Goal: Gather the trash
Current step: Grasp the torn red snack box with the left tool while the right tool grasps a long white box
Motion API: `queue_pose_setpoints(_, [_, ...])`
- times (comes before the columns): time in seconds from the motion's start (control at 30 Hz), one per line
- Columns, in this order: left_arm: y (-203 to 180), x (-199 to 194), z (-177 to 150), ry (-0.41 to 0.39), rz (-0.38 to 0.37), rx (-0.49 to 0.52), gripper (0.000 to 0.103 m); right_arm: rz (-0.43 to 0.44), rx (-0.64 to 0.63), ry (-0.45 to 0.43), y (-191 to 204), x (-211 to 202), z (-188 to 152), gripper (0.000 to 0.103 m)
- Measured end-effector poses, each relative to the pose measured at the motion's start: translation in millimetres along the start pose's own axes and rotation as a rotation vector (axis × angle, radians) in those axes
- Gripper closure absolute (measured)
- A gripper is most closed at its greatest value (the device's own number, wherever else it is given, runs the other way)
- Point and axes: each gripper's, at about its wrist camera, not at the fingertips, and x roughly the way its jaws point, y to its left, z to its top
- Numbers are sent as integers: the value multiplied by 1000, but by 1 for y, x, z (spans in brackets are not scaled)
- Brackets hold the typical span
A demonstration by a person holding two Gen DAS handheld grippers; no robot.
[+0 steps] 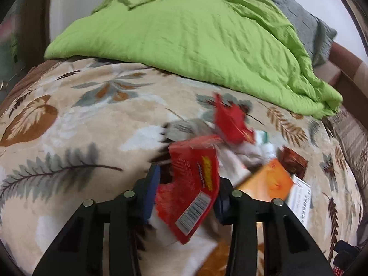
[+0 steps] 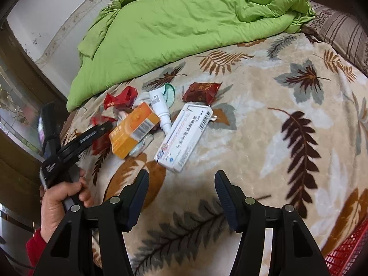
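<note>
A heap of trash lies on a leaf-patterned blanket [image 2: 264,138]. My left gripper [image 1: 188,179] has its fingers on both sides of a red wrapper with a barcode [image 1: 191,191]; the frame is blurred and the grip cannot be judged. Beside it lie an orange box [image 1: 269,181], a crumpled red wrapper [image 1: 232,122] and a dark red packet [image 1: 293,163]. In the right wrist view the orange box [image 2: 133,131], a white box [image 2: 184,135], a white tube [image 2: 159,108] and the dark red packet [image 2: 201,90] lie ahead. My right gripper [image 2: 181,184] is open and empty, short of the white box.
A green quilt [image 2: 179,27] is bunched at the far side of the bed. A grey pillow [image 1: 306,23] lies behind it. A red mesh basket [image 2: 347,255] shows at the lower right. A hand [image 2: 62,197] holds the left gripper at the left.
</note>
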Motion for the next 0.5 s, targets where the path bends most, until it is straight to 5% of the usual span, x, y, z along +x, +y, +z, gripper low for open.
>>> queue_pose_setpoints(0.23, [38, 0, 2, 7, 3, -96, 66, -44, 56, -9, 4, 31, 19, 39])
queue_pose_setpoints(0.5, [45, 14, -3, 56, -62, -137, 94, -95, 119, 43, 0, 78, 41, 39])
